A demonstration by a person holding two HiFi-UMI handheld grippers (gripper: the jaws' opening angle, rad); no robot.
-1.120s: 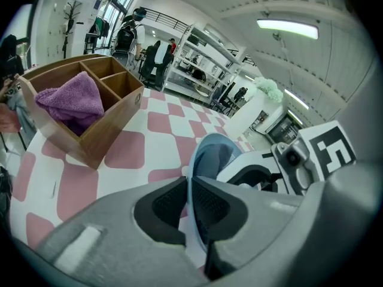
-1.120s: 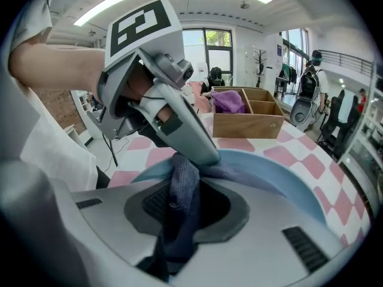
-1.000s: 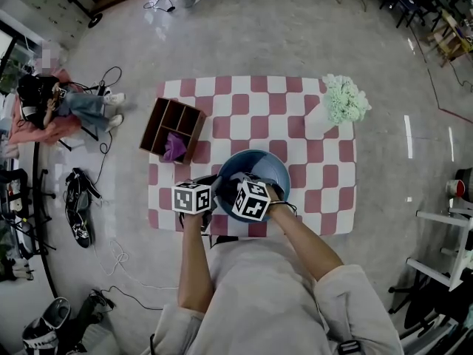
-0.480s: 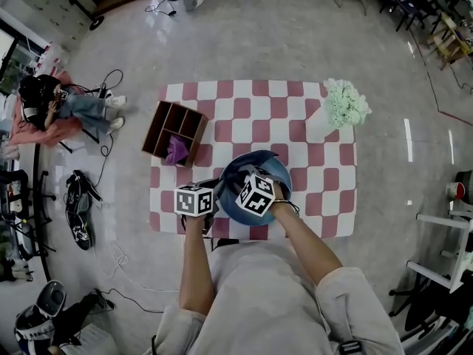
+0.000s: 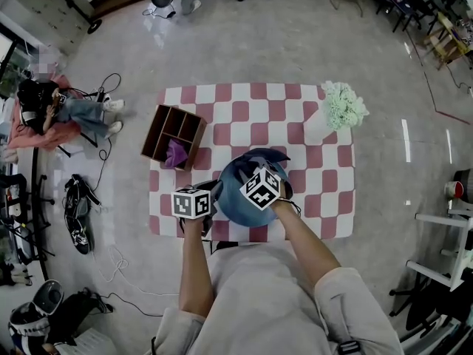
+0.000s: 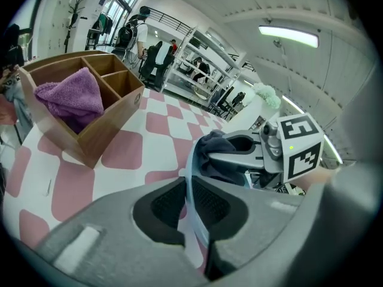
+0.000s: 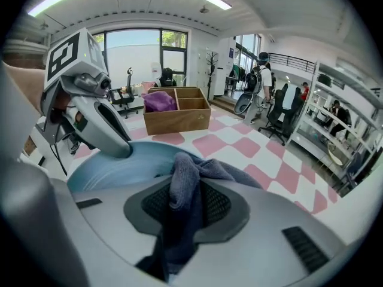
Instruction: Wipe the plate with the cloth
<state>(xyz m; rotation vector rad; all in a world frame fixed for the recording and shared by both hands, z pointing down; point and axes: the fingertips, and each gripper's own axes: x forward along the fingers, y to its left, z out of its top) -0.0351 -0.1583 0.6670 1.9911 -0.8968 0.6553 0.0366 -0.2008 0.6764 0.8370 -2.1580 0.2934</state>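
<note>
Two grippers worked close to the person. The left gripper (image 6: 189, 208) was clamped on the rim of the blue plate (image 6: 189, 171), holding it tilted over the checkered table (image 5: 325, 176). The right gripper (image 7: 187, 207) had its jaws closed on the dark cloth (image 7: 187, 175), which lay against the plate's face. Farther off stood a wooden box (image 5: 171, 133) with a purple cloth (image 5: 175, 152) inside, and at the far corner a green fluffy bunch (image 5: 344, 103).

Bright, even light — fisheye-warped edges
</note>
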